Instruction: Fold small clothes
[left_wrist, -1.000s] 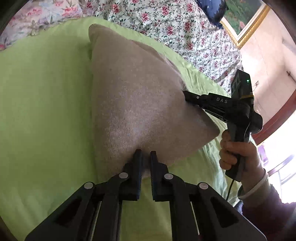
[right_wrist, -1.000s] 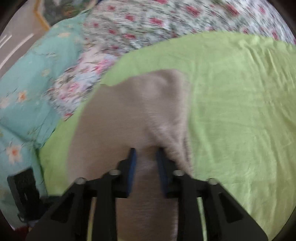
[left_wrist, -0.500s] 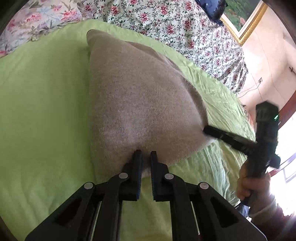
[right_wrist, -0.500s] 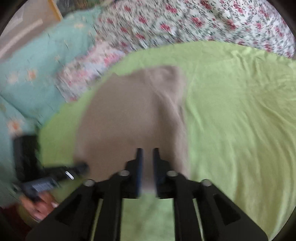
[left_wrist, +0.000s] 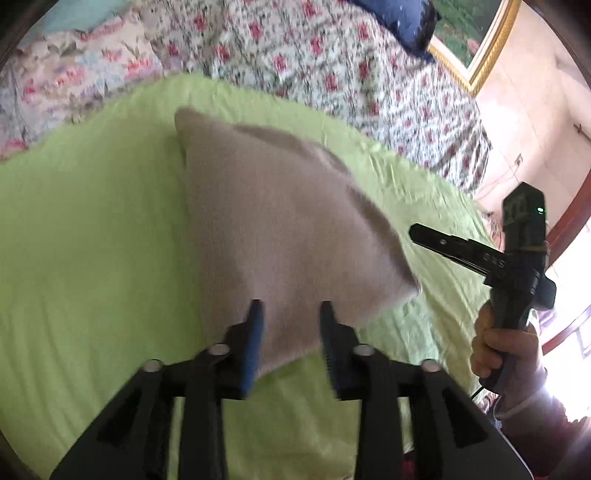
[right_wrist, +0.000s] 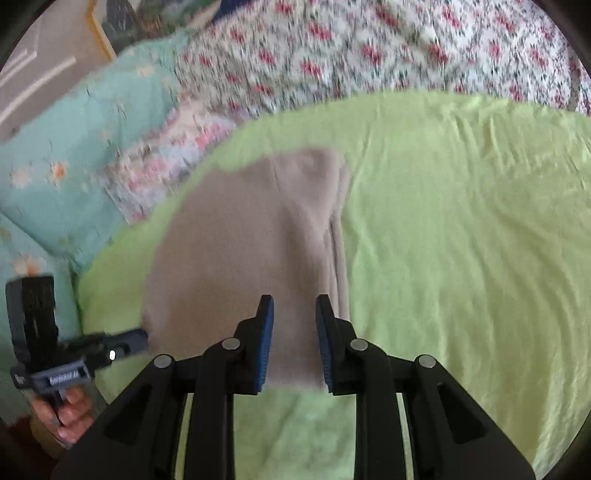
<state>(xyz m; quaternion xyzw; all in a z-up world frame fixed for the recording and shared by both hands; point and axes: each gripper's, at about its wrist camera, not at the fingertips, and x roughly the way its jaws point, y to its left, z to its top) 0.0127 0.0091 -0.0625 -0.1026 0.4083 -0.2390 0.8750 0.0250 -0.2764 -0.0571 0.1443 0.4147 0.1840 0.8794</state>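
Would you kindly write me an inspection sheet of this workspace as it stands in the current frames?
Surface: green sheet spread on a bed, lightly wrinkled.
Job's things: beige garment lying folded flat on the sheet, one layered edge visible along its side.
Clutter: nothing seen on the sheet.
Grippers: left gripper open, fingers either side of the garment's near edge; right gripper open over the near edge, not gripping.
Cables: thin dark cable below the hand holding the right gripper.
Surroundings: floral quilt, teal floral bedding, gold-framed picture, dark blue pillow.
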